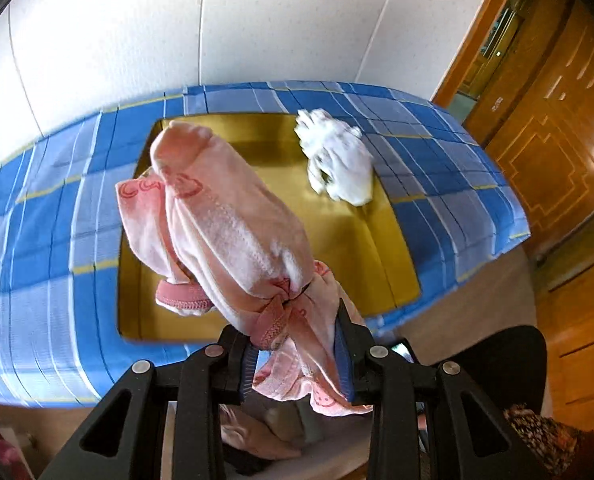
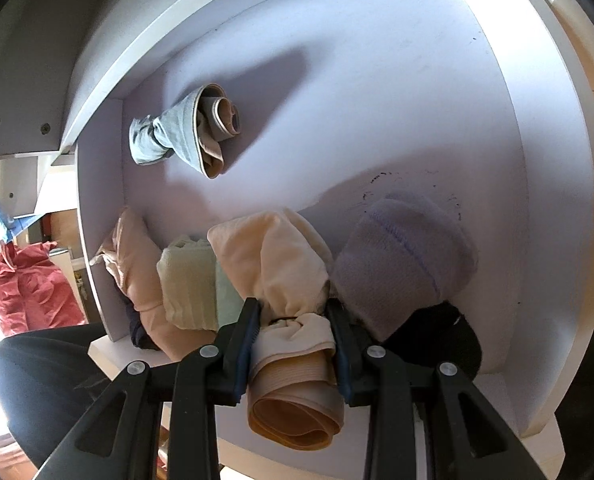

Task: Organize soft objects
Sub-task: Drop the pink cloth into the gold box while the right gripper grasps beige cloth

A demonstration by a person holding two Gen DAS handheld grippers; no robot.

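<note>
pink sock bundle (image 1: 225, 216) dangling, beige bundle (image 2: 285, 272) clamped

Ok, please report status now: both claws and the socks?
Left claw shut on pink sock bundle, above yellow box. Right claw shut on beige sock bundle in drawer. Nothing blocking.

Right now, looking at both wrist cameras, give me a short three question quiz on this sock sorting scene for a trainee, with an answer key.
1. True or false: the left gripper carries a pink sock bundle above the yellow tray.
2. What lies at the tray's far right edge, partly on the blue checked cloth? A) white bundle B) black bundle C) nothing
3. Fill in: the right gripper, over the white drawer, is shut on a ____ bundle.

Key
1. True; its jaws pinch the pink bundle at its knotted end.
2. A, the white bundle.
3. Beige: the beige bundle.
</note>
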